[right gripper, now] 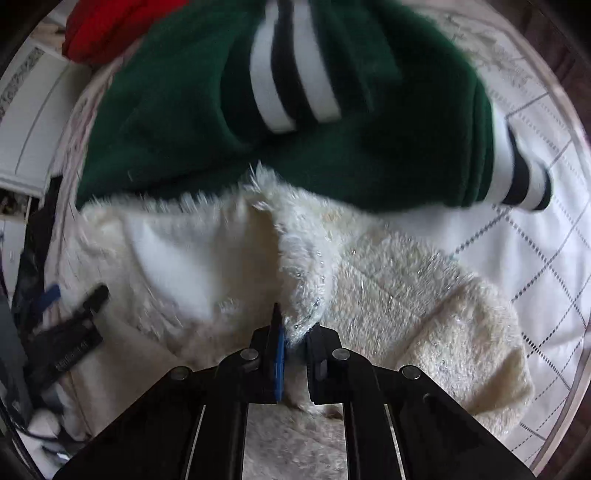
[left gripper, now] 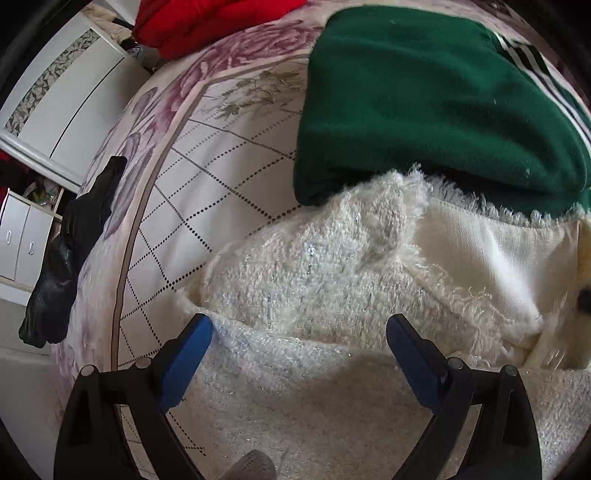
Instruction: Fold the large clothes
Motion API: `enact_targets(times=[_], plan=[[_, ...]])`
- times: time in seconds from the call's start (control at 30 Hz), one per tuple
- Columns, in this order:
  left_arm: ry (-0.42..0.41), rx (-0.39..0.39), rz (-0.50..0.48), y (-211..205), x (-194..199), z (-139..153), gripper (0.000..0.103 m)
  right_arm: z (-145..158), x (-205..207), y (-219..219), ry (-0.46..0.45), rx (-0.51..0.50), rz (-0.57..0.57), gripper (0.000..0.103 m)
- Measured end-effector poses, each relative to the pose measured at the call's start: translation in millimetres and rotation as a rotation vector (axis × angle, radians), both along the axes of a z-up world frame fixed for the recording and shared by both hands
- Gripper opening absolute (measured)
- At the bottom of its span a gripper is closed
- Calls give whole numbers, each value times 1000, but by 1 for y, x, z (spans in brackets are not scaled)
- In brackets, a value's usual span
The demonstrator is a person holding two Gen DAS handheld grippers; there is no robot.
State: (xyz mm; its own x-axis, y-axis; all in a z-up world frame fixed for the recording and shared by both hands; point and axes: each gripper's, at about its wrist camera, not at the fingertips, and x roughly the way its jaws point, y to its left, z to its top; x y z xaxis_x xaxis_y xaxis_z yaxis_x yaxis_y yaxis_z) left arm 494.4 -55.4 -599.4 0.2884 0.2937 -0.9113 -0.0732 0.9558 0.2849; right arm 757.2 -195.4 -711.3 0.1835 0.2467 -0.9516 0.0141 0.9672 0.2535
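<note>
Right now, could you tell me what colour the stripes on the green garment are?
White and black stripes on the green garment, clearest in the right wrist view.

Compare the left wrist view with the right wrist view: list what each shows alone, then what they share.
Left wrist only: a black garment at the bed's edge and white cabinet doors; the left gripper open over fabric. Right wrist only: the right gripper shut on the white fuzzy garment, and a striped cuff. Both: that garment, the green garment, a red garment, the patterned bedspread.
</note>
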Motion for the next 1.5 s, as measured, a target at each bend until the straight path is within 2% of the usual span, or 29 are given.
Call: enact_targets(times=[0.1, 0.2, 0.23, 0.33, 0.37, 0.4, 0.43, 0.5, 0.57, 0.67, 0.77, 0.8, 0.83, 0.87, 0.93, 0.97, 1.0, 1.03, 1.1, 1.17, 1.2, 1.23, 1.3, 1.33, 1.37, 1.4, 1.43, 1.47, 1.5], plan=[[-7, -6, 5, 1, -2, 2, 97, 17, 9, -10, -75, 2, -102, 8], [9, -3, -1, 1, -3, 0, 97, -16, 28, -6, 89, 12, -54, 11], [11, -6, -4, 2, -3, 2, 97, -22, 31, -8, 147, 25, -40, 17], [-18, -38, -5, 4, -11, 21, 97, 2, 19, -33, 167, 105, -36, 20], [-32, -53, -2, 6, -17, 30, 97, 20, 8, -49, 149, 117, -50, 27], [-43, -71, 2, 8, -24, 38, 97, 38, -6, -65, 125, 109, -70, 46], [-52, -90, 8, 8, -33, 46, 97, 58, -27, -86, 95, 90, -105, 60], [-53, -121, 18, 7, -54, 58, 97, 78, -68, -120, 84, 46, -162, 67], [-26, -153, 28, 2, -76, 62, 97, 79, -110, -148, 144, -12, -213, 67], [39, -173, 19, -14, -107, 52, 97, 39, -177, -182, 308, -43, -272, 67], [101, -151, -16, -38, -136, 33, 97, -18, -246, -205, 465, 47, -335, 67], [114, -149, -26, -44, -144, 27, 97, -27, -259, -207, 483, 86, -343, 65], [124, -140, -36, -50, -152, 21, 97, -39, -277, -212, 477, 163, -369, 33], [140, -125, -47, -57, -161, 15, 97, -46, -291, -222, 483, 234, -441, 16], [158, -119, -56, -66, -173, 8, 97, -62, -322, -250, 537, 435, -677, 14], [168, -121, -53, -71, -178, 6, 97, -59, -324, -255, 549, 442, -682, 14], [174, -124, -51, -75, -181, 5, 97, -50, -318, -255, 543, 390, -632, 15], [172, -121, -50, -80, -184, 6, 97, -37, -306, -253, 523, 305, -552, 22], [152, -99, -59, -93, -183, 11, 97, -10, -277, -244, 453, 171, -394, 25], [120, -86, -65, -105, -177, 18, 97, 11, -241, -237, 342, 83, -262, 46], [107, -82, -68, -110, -173, 20, 97, 18, -218, -233, 276, 35, -191, 68], [95, -73, -74, -116, -168, 22, 97, 22, -197, -231, 223, -13, -135, 77], [65, -37, -93, -128, -156, 22, 97, 15, -156, -225, 181, -40, -38, 77], [47, -3, -110, -134, -151, 22, 97, 11, -144, -224, 185, -8, -10, 75], [30, 30, -128, -141, -148, 20, 97, 7, -131, -224, 189, 50, 22, 67], [25, 44, -134, -145, -144, 17, 97, 4, -123, -228, 195, 86, 29, 34], [32, 53, -133, -148, -141, 12, 97, 1, -116, -237, 212, 151, -2, 17], [55, 52, -122, -147, -137, 4, 97, -1, -111, -249, 220, 212, -80, 17], [79, 38, -105, -141, -135, -3, 97, -8, -112, -270, 252, 313, -215, 16]])
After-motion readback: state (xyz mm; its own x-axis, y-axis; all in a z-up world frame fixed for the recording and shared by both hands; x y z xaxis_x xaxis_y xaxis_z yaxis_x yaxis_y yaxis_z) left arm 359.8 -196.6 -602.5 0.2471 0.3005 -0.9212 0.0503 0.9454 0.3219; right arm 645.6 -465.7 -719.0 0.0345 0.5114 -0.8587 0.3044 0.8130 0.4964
